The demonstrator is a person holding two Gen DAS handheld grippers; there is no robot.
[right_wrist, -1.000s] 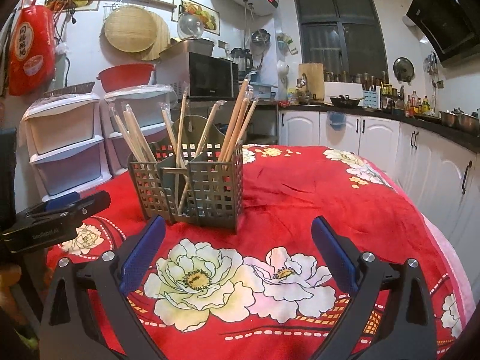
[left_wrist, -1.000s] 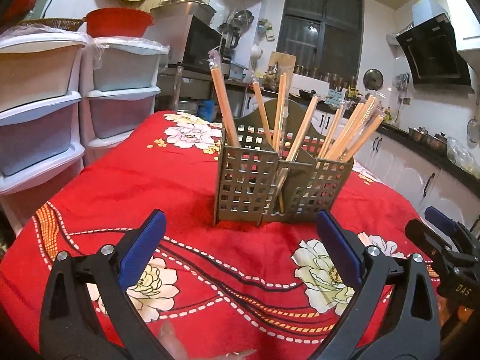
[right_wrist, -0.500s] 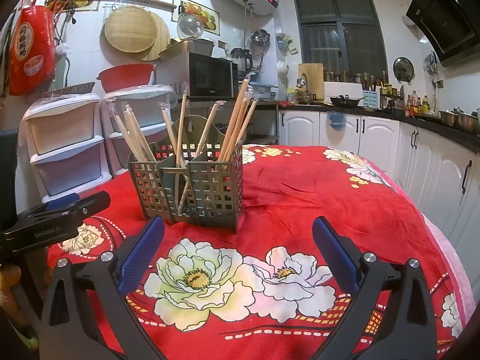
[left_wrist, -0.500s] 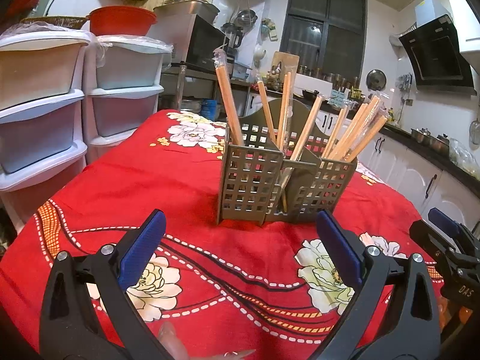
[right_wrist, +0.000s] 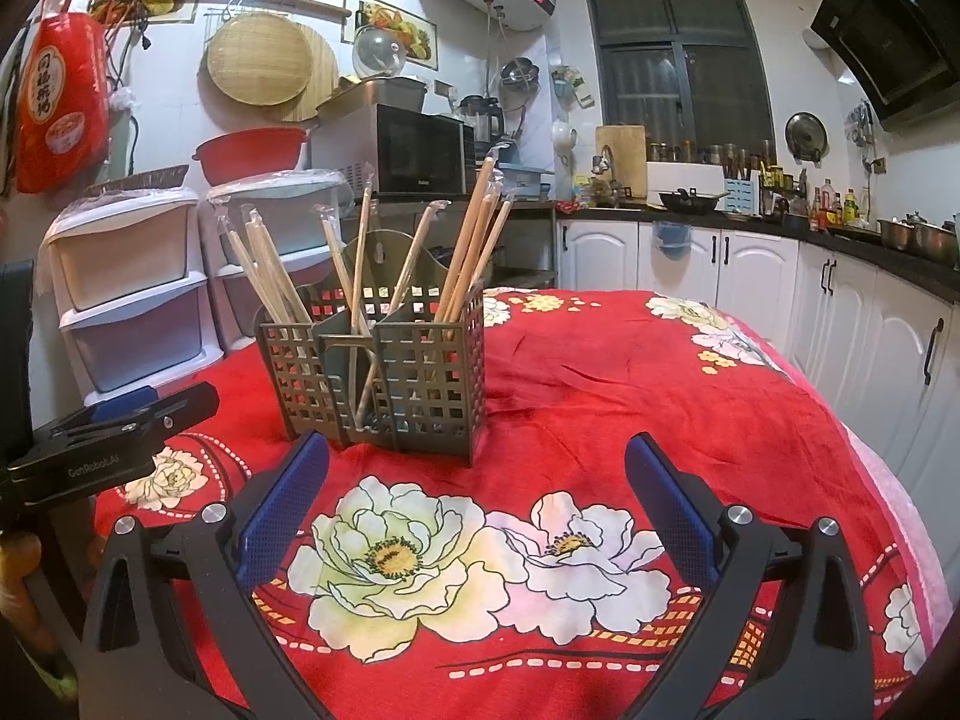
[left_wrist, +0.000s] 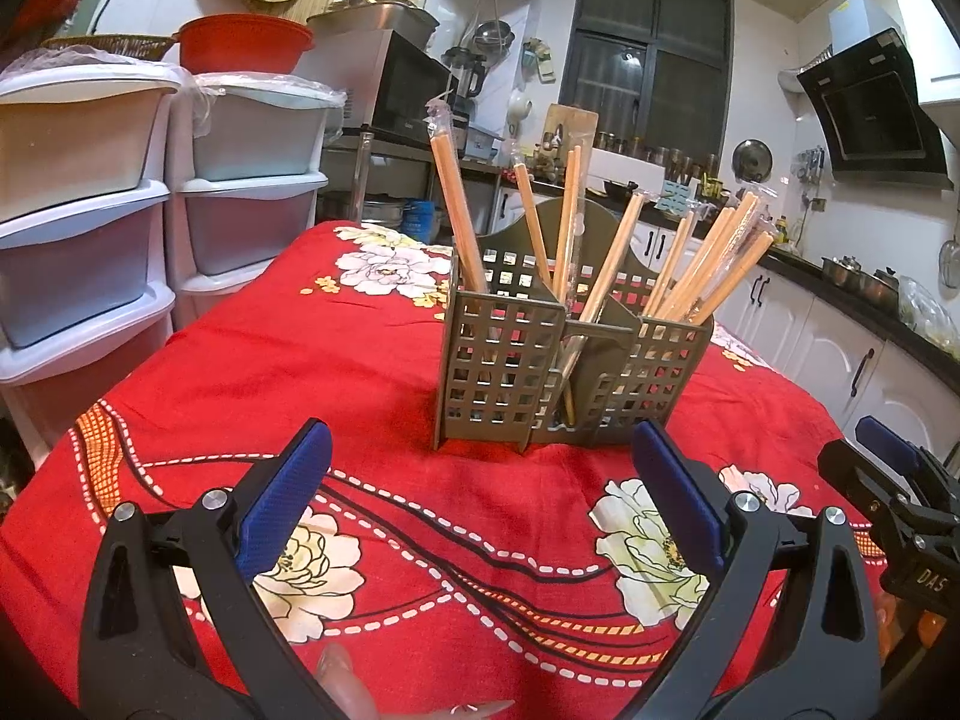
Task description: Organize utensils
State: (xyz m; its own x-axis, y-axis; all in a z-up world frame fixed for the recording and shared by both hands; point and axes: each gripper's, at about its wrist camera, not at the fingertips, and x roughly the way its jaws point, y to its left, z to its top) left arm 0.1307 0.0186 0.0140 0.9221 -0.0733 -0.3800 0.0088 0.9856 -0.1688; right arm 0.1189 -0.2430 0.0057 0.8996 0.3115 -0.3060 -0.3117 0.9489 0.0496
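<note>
A grey slotted utensil holder (left_wrist: 570, 372) (right_wrist: 384, 384) with three compartments stands on the table under a red floral cloth (left_wrist: 360, 372) (right_wrist: 630, 396). Several wrapped wooden chopsticks (left_wrist: 702, 264) (right_wrist: 474, 234) stick up from all its compartments. My left gripper (left_wrist: 477, 504) is open and empty, a short way in front of the holder. My right gripper (right_wrist: 474, 498) is open and empty too, just short of the holder's right corner. Each gripper shows at the edge of the other's view: the right one (left_wrist: 900, 498), the left one (right_wrist: 114, 426).
White plastic drawer units (left_wrist: 150, 228) (right_wrist: 126, 294) stand left of the table. A kitchen counter with white cabinets (right_wrist: 780, 276) runs behind and right. A microwave (right_wrist: 414, 150) and a red basin (right_wrist: 249, 150) sit behind the holder. A fingertip (left_wrist: 348, 678) shows at the bottom.
The left wrist view has shifted slightly, with the holder sitting a little further right and lower. The right gripper has barely moved. Both stay open.
</note>
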